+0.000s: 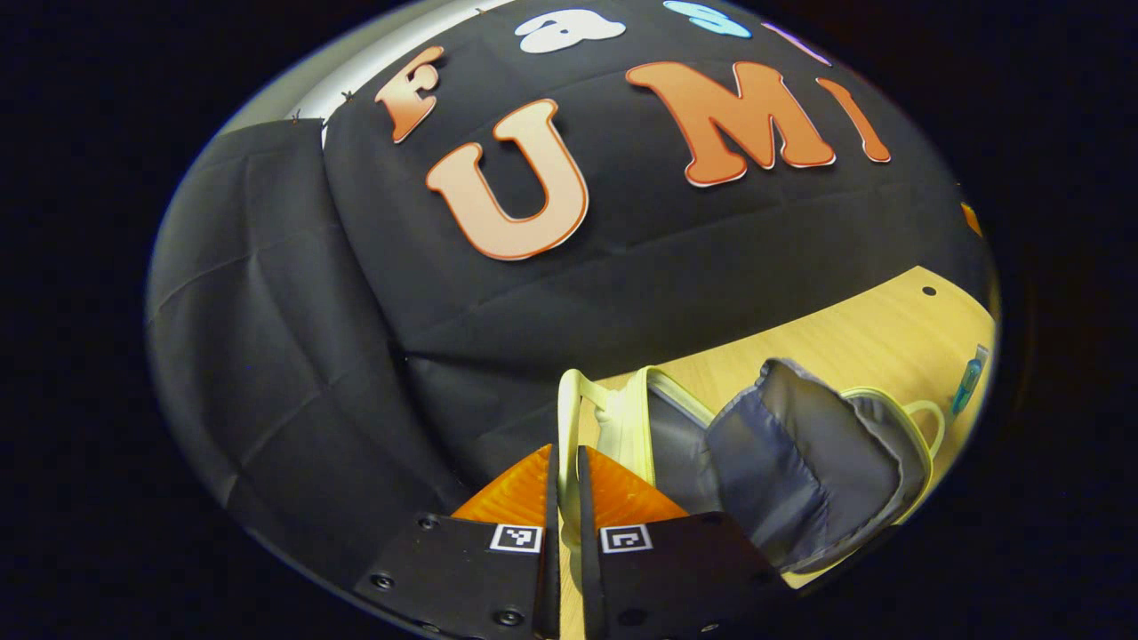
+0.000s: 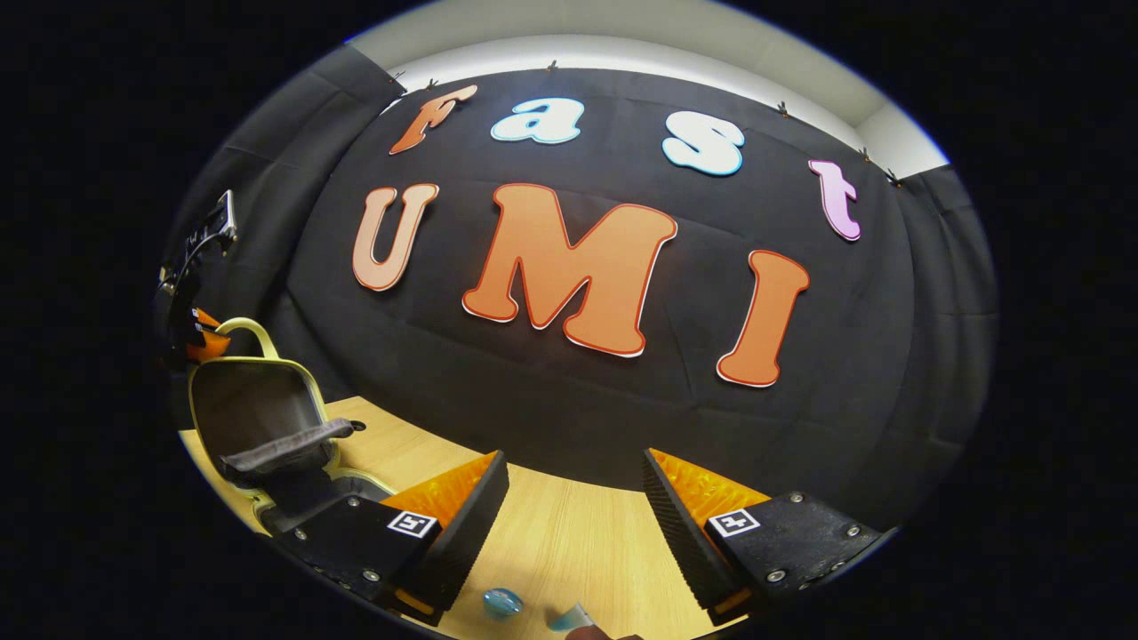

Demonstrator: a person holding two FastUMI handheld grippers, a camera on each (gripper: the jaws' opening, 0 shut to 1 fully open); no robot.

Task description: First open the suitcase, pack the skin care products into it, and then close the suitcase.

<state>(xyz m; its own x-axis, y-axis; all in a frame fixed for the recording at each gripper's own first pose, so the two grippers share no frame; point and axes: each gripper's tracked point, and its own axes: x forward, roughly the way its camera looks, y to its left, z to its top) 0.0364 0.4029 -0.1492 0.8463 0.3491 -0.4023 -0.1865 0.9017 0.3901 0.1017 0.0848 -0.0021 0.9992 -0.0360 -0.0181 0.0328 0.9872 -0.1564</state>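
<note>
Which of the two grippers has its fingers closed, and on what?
The left gripper: its orange fingers press together on the suitcase's pale yellow handle strap. The right gripper stands wide open above the wooden table.

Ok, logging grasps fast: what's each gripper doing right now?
Left gripper: shut on the suitcase handle.
Right gripper: open, holding nothing.

We're in a staged recording booth: black cloth wall (image 2: 578, 418) draped behind a pale wooden surface (image 2: 569, 542), white room wall (image 2: 622, 36) above.
</note>
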